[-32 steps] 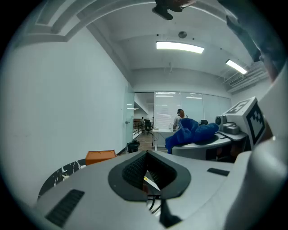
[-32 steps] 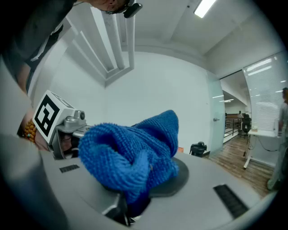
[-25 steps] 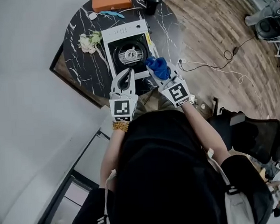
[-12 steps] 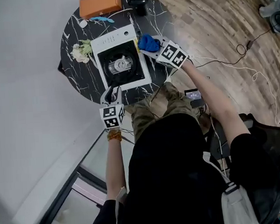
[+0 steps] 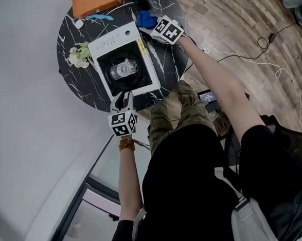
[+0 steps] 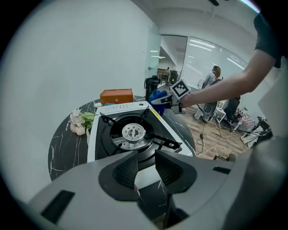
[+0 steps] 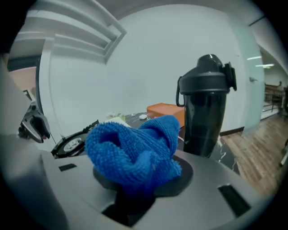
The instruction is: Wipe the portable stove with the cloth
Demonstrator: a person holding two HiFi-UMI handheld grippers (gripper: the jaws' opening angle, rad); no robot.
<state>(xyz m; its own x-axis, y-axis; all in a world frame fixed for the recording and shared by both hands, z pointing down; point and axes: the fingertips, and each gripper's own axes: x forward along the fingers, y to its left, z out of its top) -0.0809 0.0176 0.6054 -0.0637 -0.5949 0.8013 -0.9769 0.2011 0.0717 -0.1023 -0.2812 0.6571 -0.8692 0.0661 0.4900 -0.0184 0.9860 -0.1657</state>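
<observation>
Bunching between right gripper (image 5: pixel 149 26) jaws, just eased wider: nubby blue cloth (image 7: pixel 134 150), beside white portable stove (image 5: pixel 100 48). Left gripper (image 6: pixel 146 164) jaws, just opened part-way, empty at stove's near edge. Round black marble-veined table (image 5: pixel 75 66); wood floor (image 5: pixel 237 29).

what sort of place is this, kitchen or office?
Likely an office or lab, not a kitchen: glass partitions and a person at the back, cables on the wood floor, portable stove on a round marble table.
</observation>
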